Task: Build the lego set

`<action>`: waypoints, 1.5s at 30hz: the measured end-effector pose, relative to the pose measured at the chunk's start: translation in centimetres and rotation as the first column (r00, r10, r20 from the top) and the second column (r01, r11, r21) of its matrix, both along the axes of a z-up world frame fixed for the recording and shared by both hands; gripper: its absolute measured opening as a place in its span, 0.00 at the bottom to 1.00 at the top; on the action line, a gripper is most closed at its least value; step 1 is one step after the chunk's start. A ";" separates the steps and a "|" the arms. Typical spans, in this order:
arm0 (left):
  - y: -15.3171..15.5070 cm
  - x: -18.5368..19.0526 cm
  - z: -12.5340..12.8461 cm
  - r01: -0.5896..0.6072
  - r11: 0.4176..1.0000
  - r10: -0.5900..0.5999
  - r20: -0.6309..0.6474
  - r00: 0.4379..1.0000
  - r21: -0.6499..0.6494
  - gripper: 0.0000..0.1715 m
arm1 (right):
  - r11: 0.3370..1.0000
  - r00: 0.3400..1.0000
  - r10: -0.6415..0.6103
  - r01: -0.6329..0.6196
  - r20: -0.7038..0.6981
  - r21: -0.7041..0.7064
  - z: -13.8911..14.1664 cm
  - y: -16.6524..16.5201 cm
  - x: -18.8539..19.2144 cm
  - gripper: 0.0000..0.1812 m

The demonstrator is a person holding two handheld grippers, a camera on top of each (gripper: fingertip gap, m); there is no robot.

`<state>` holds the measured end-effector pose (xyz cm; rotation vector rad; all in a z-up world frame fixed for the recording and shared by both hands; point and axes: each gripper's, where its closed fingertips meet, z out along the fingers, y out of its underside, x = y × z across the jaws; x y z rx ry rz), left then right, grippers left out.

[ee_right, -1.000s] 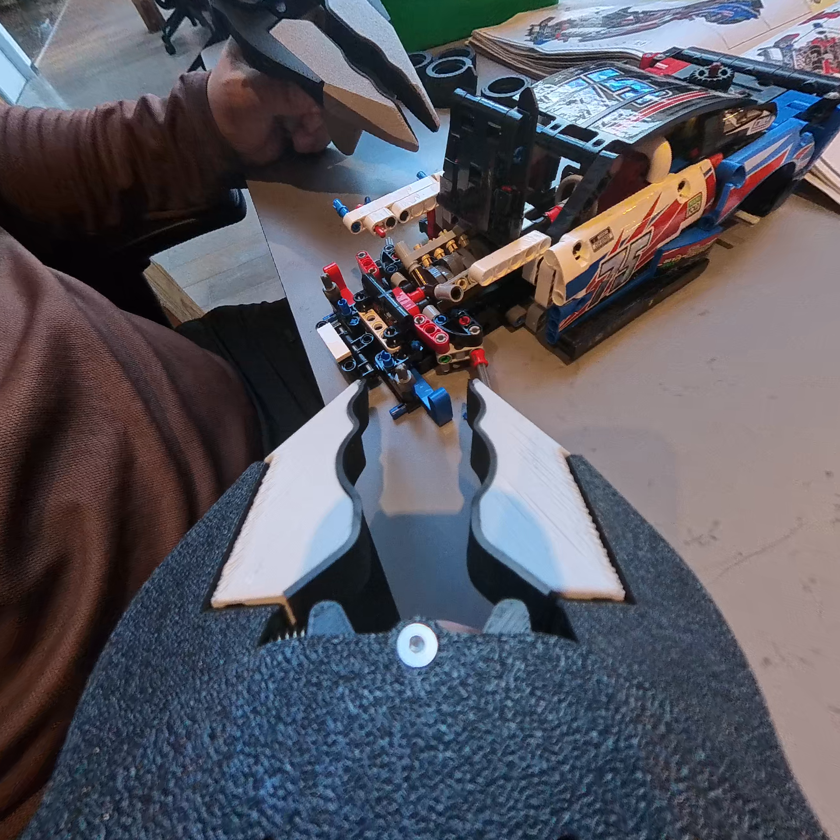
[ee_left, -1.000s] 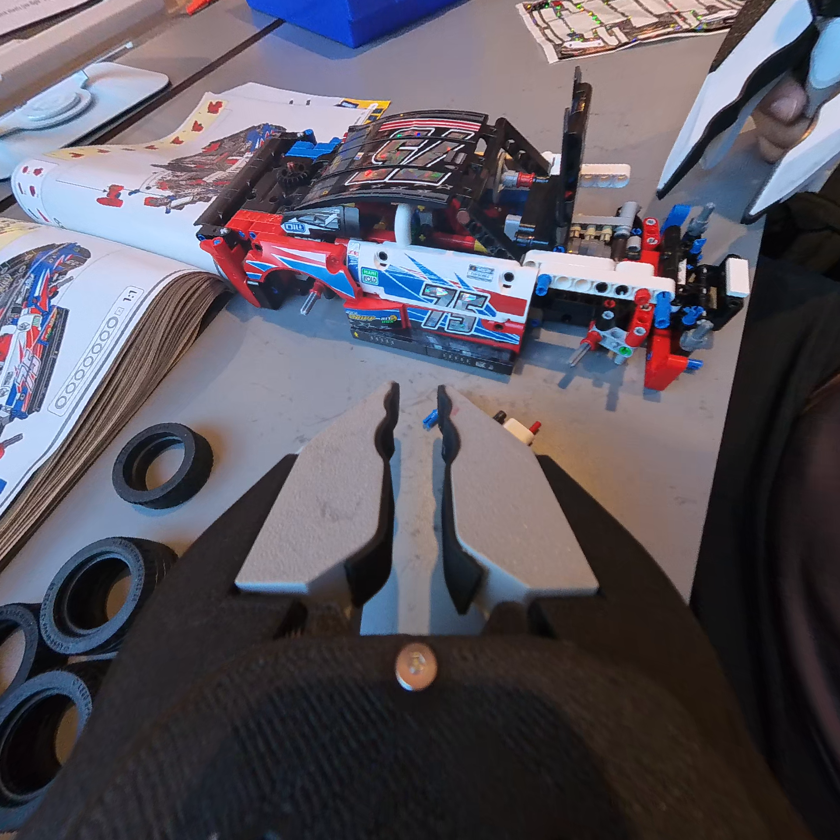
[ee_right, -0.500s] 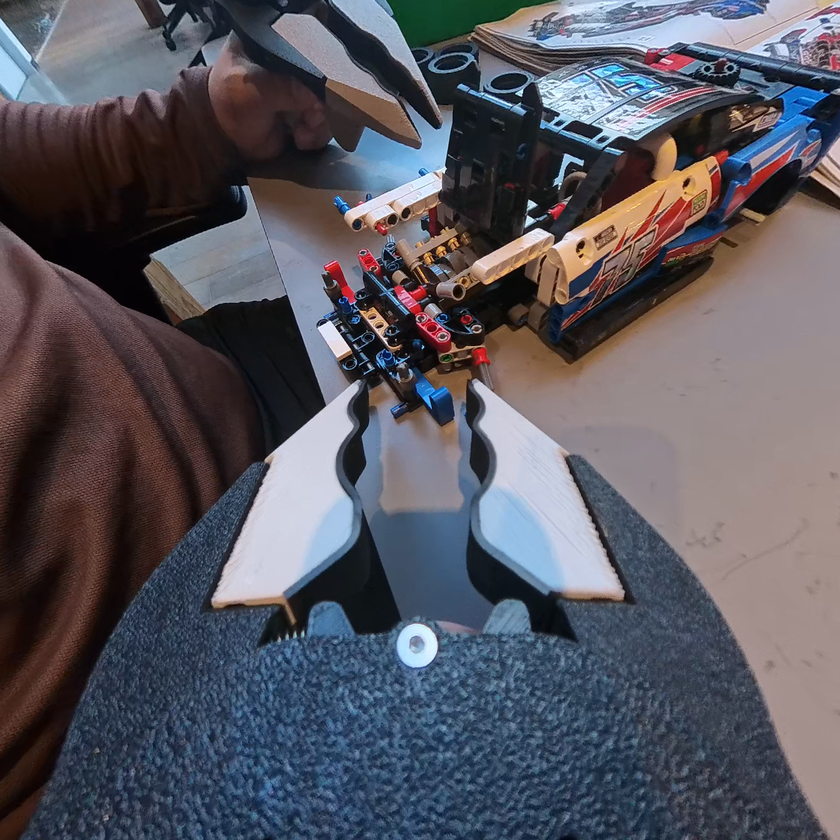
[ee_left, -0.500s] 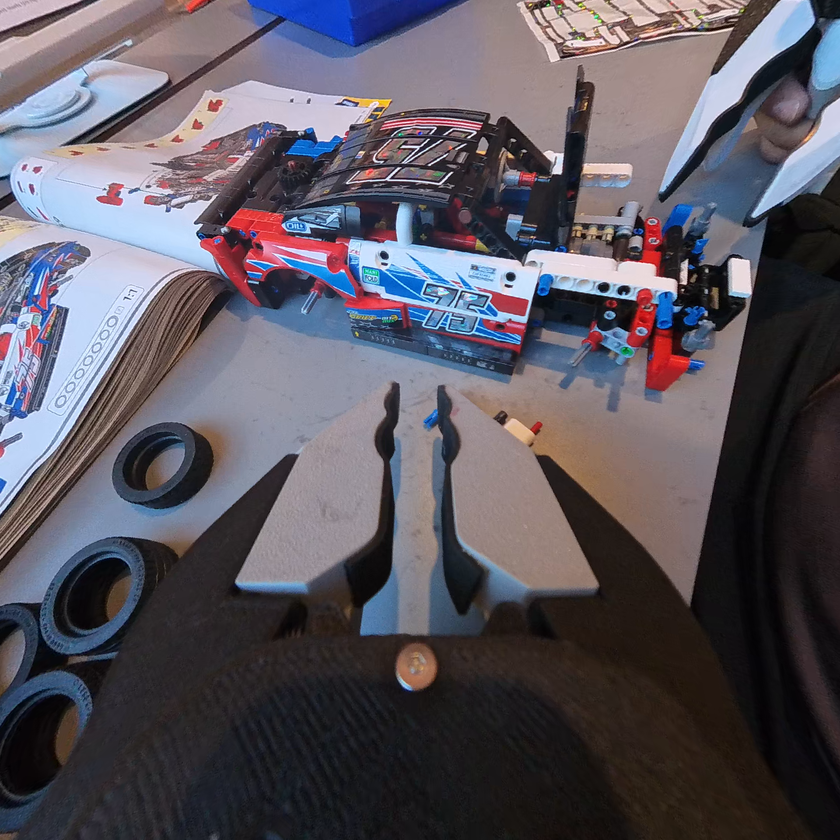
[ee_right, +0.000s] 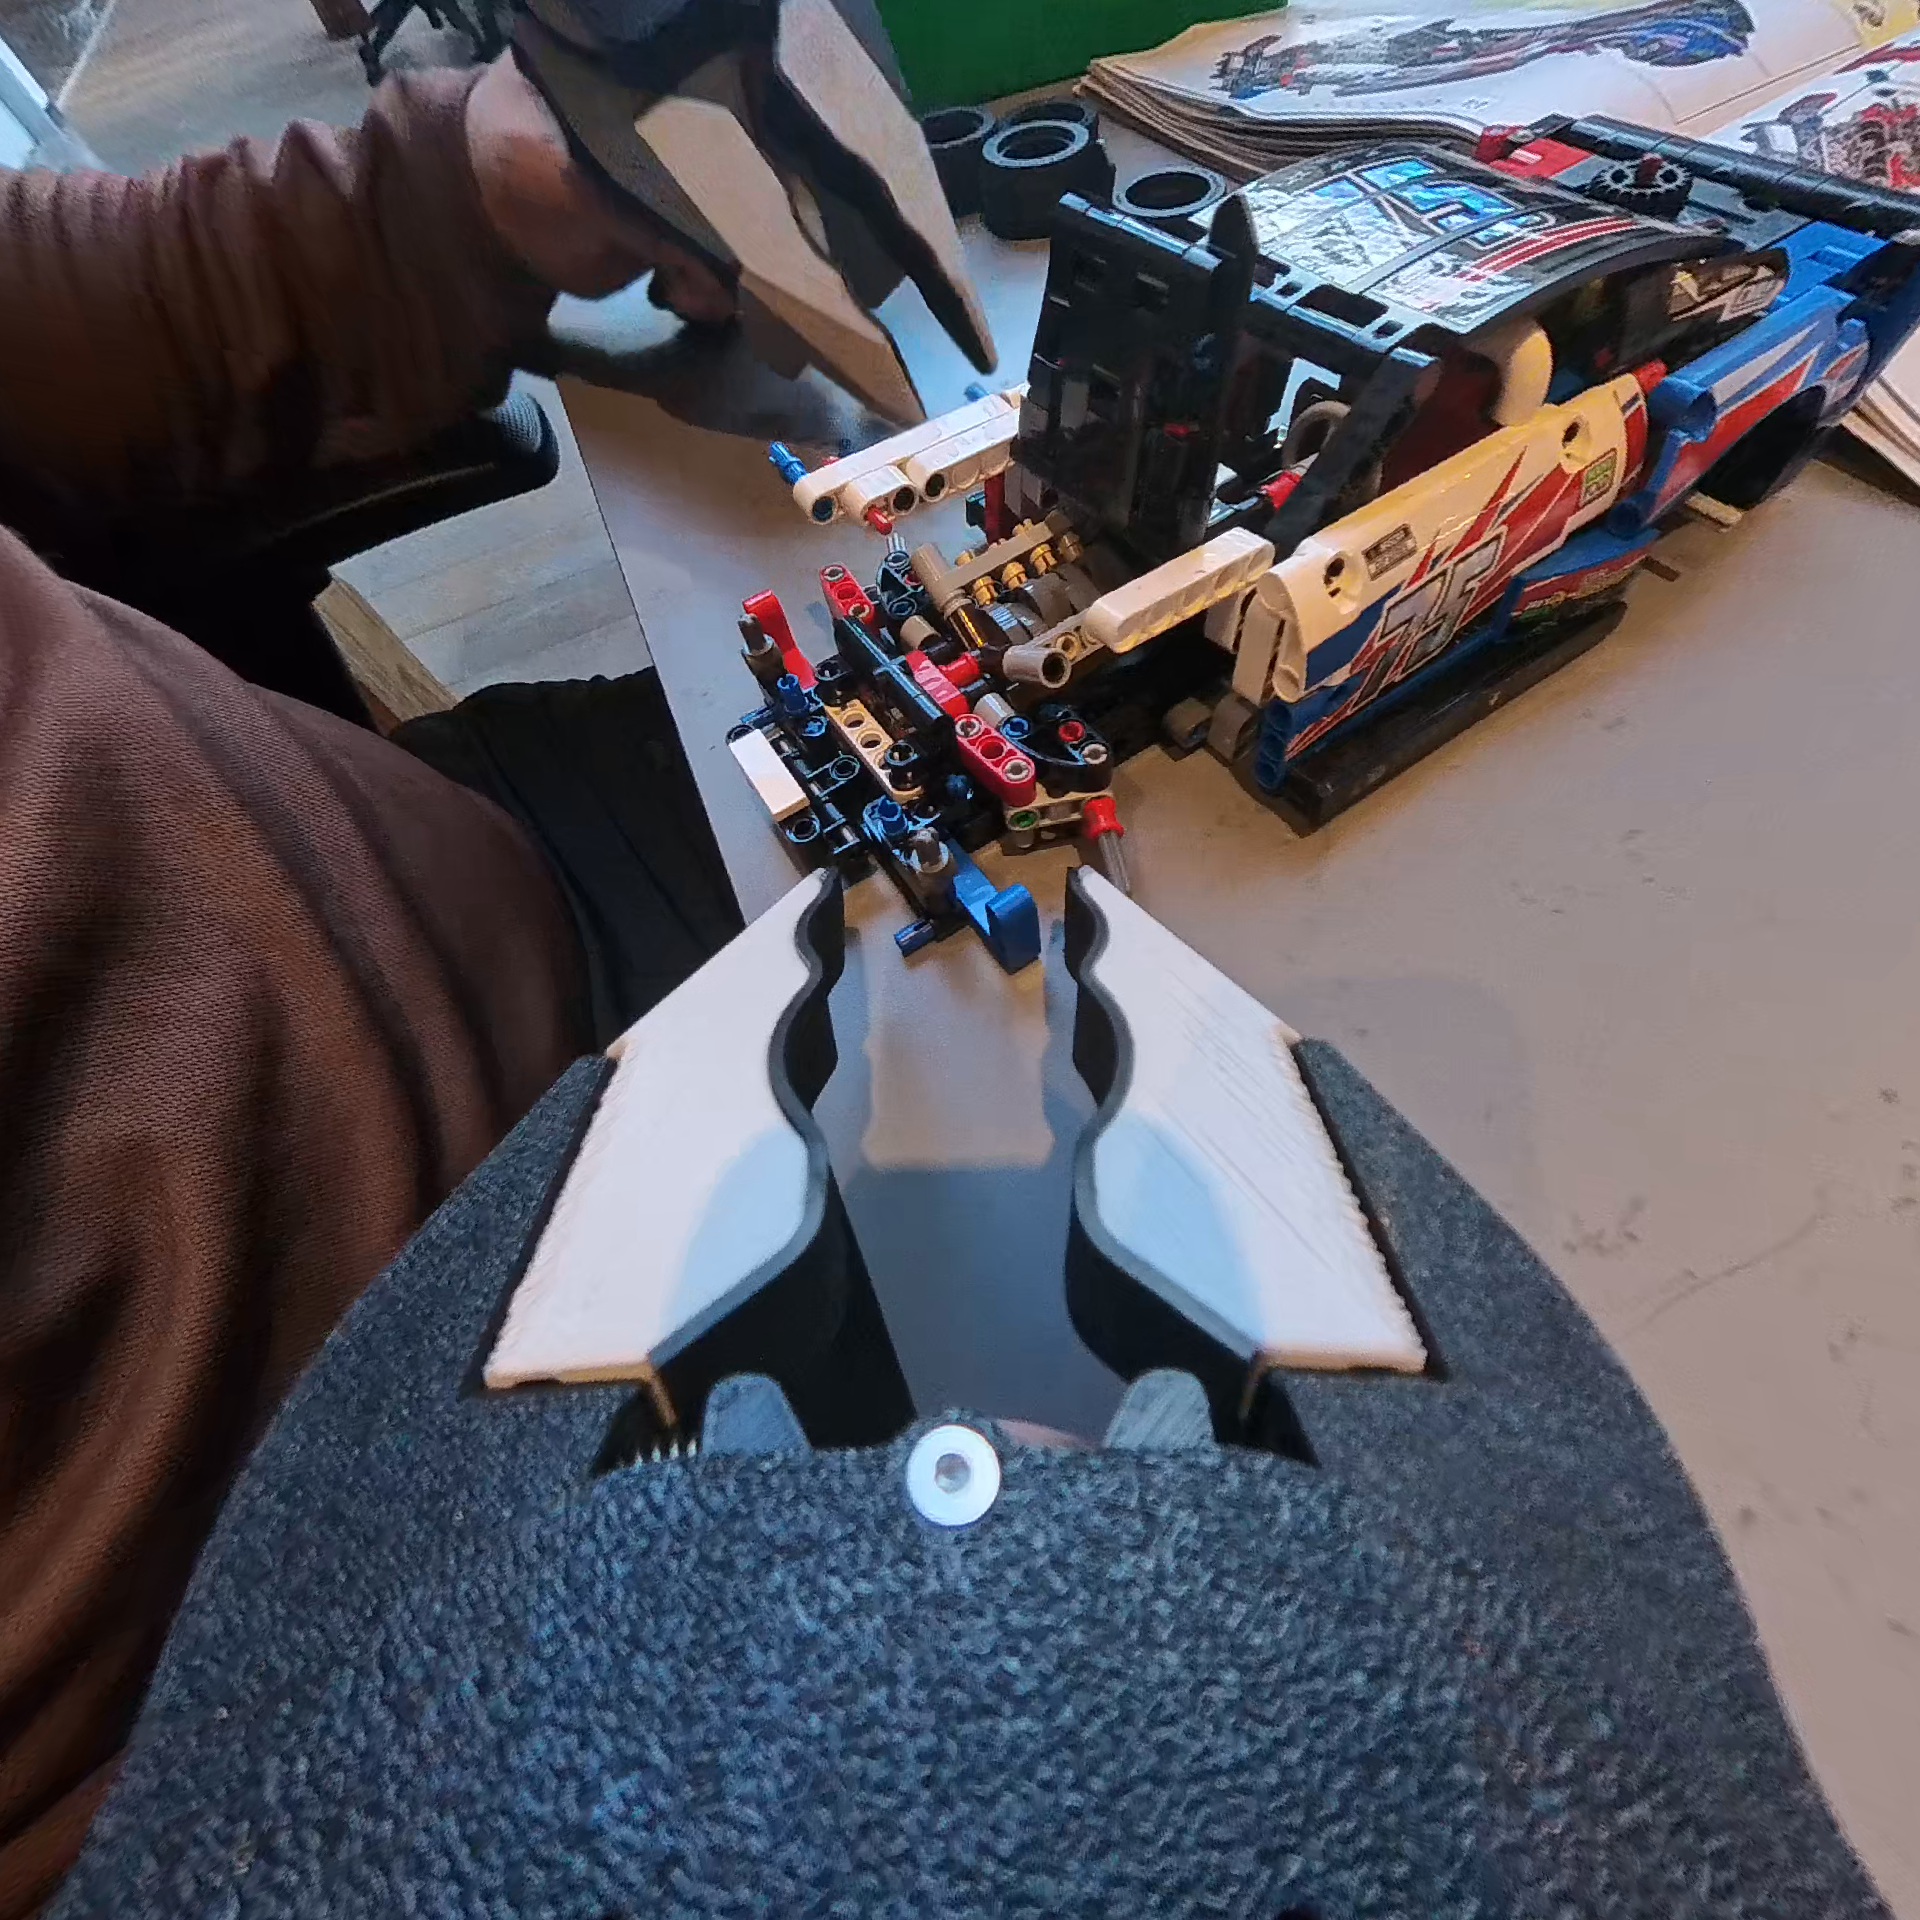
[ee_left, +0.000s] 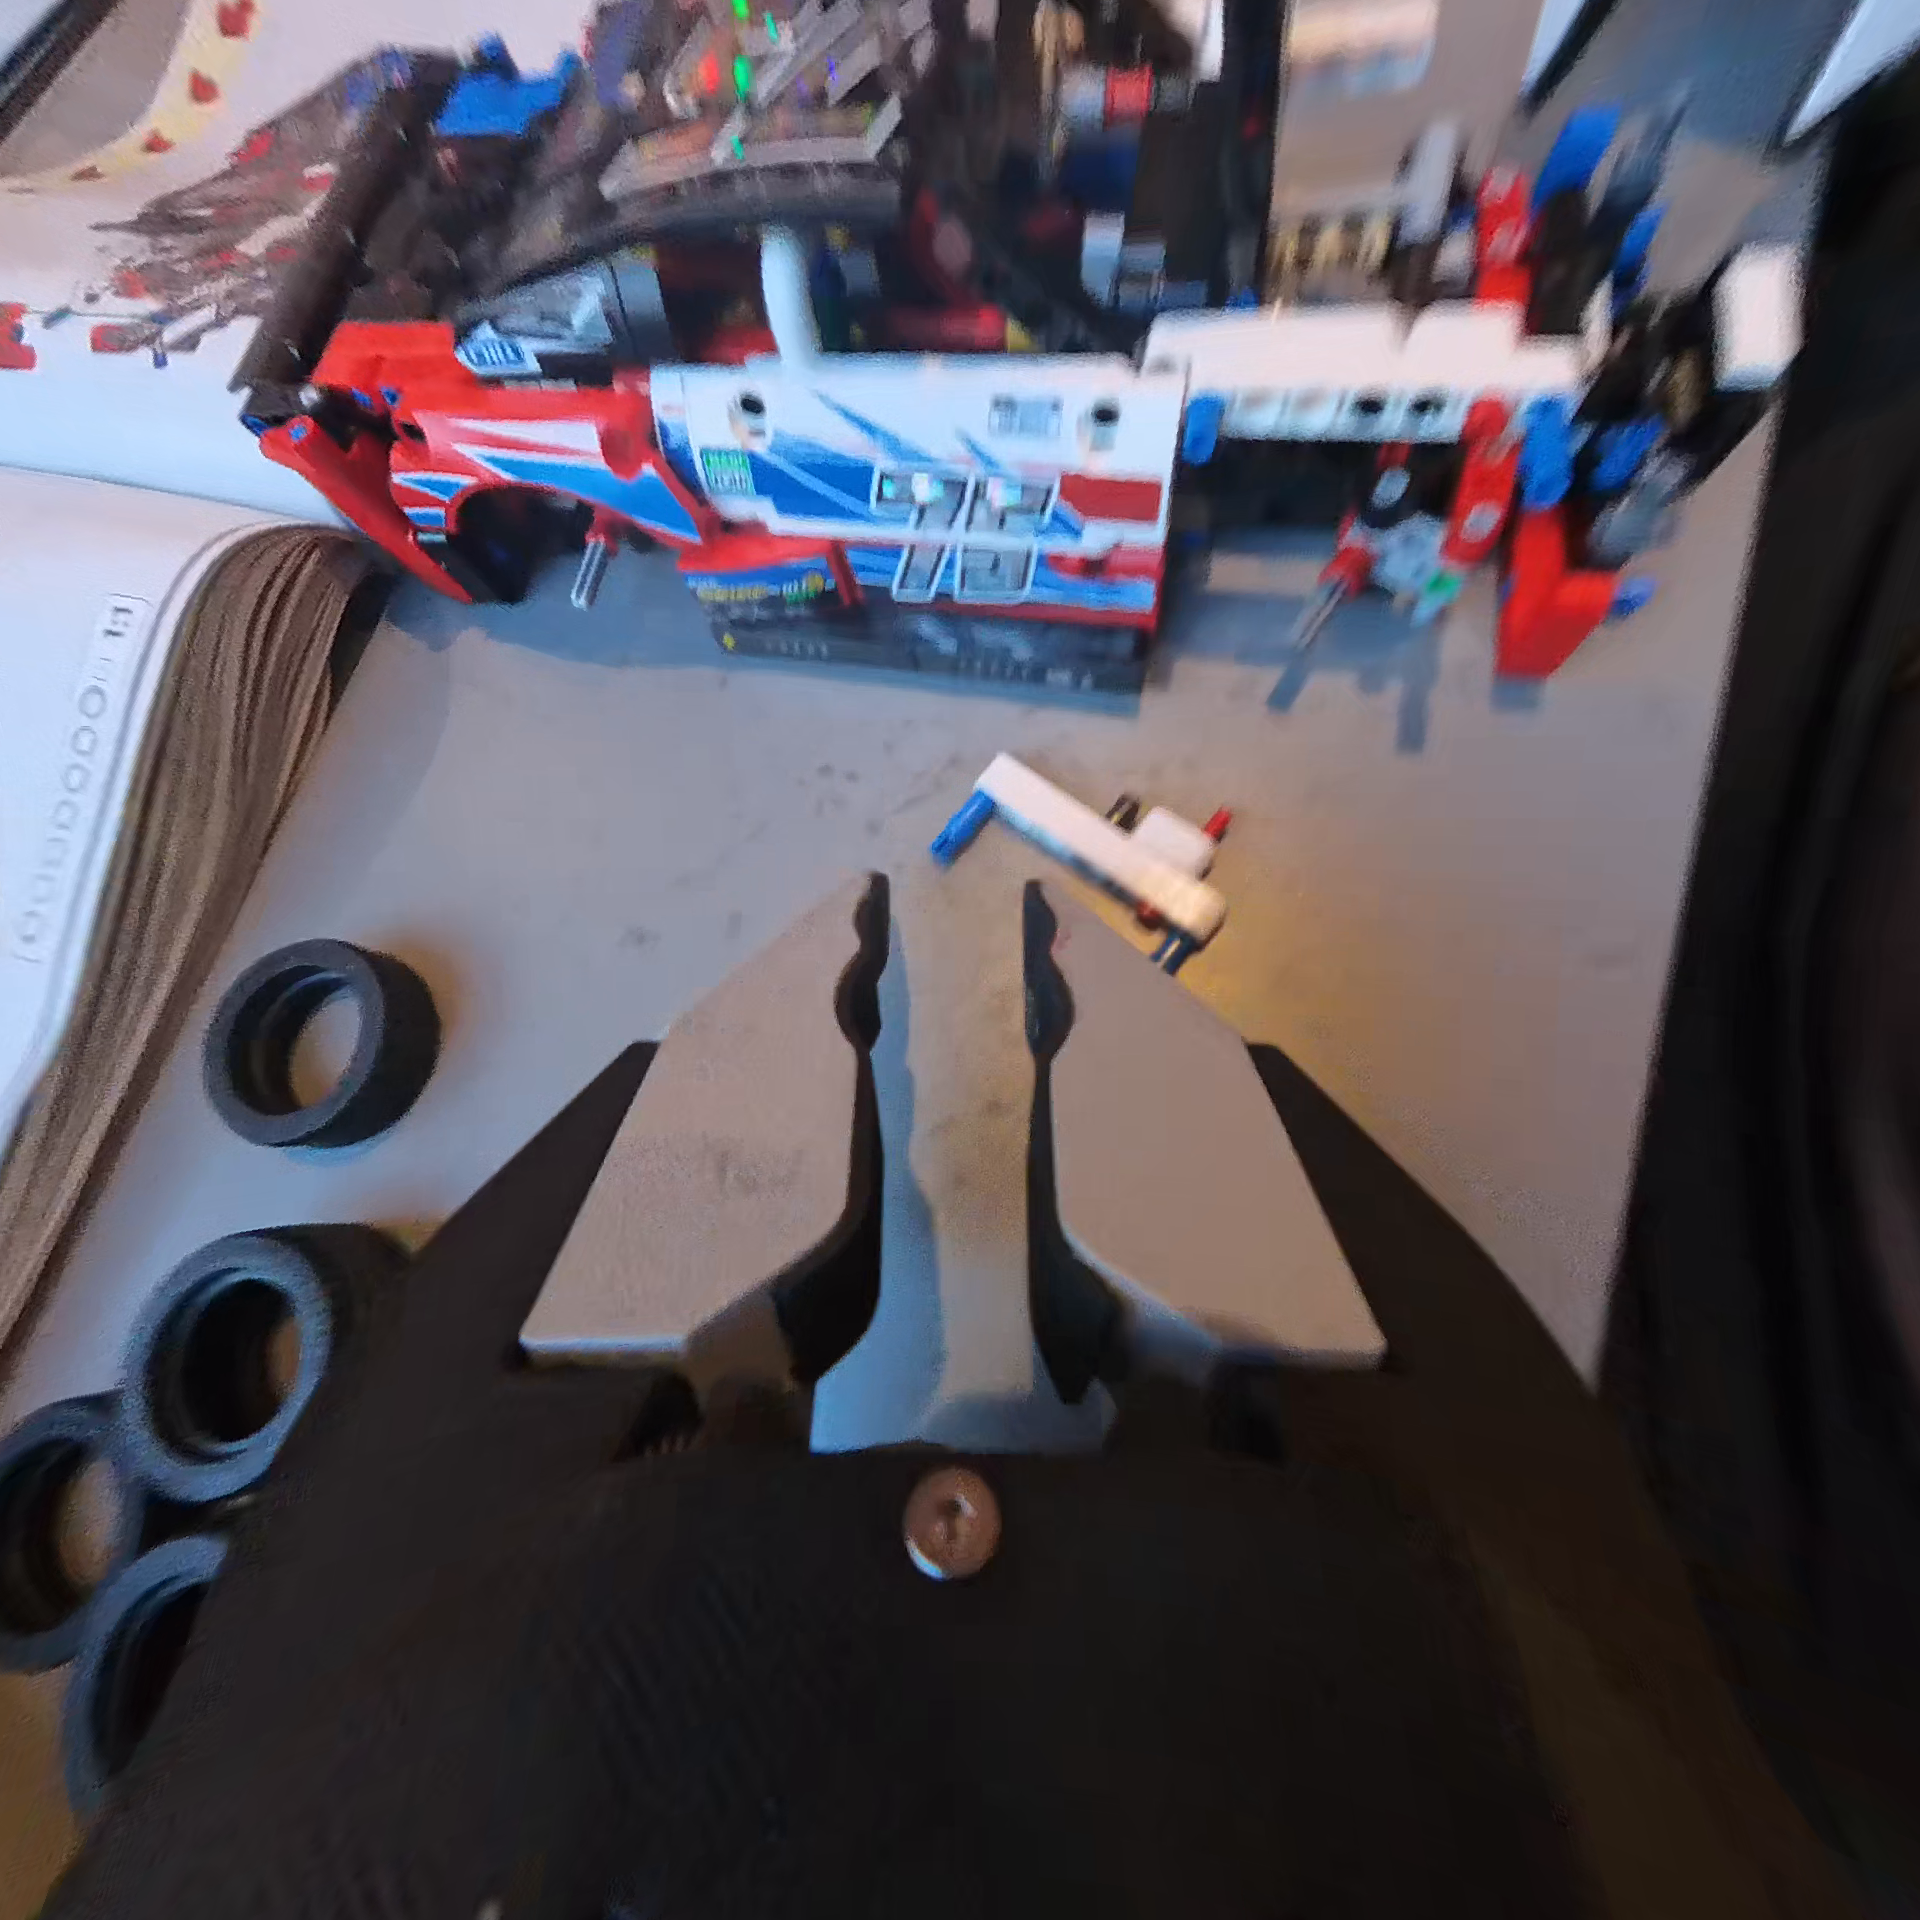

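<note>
Nearest the left gripper (ee_left: pixel 954 902), its jaws stand slightly spread with nothing between them, tips low over the grey table (ee_left: pixel 644 862). Just beyond its right fingertip lies a small white beam assembly (ee_left: pixel 1091 847) with blue and red pins, loose on the table. To the left, black tyres (ee_left: pixel 317 1042) lie beside a thick open instruction booklet (ee_left: pixel 125 727). Farther on, the partly built lego race car (ee_left: pixel 914 488) sits side-on, blurred in the left wrist view.

The right gripper (ee_right: pixel 951 894) hovers with its jaws spread and empty, tips on either side of a blue piece (ee_right: pixel 992 914) at the car's exposed rear chassis (ee_right: pixel 914 727). Beyond that, the car's body stretches away to the right, with more tyres and booklets behind it.
</note>
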<state>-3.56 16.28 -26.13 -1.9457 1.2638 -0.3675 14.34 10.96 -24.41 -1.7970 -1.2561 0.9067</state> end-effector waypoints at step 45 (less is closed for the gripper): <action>-9.7 13.5 16.5 0.008 0.775 -0.361 0.432 0.827 0.631 0.01 | 0.739 0.628 0.162 -0.589 -0.761 -0.328 14.2 -8.5 -3.6 0.21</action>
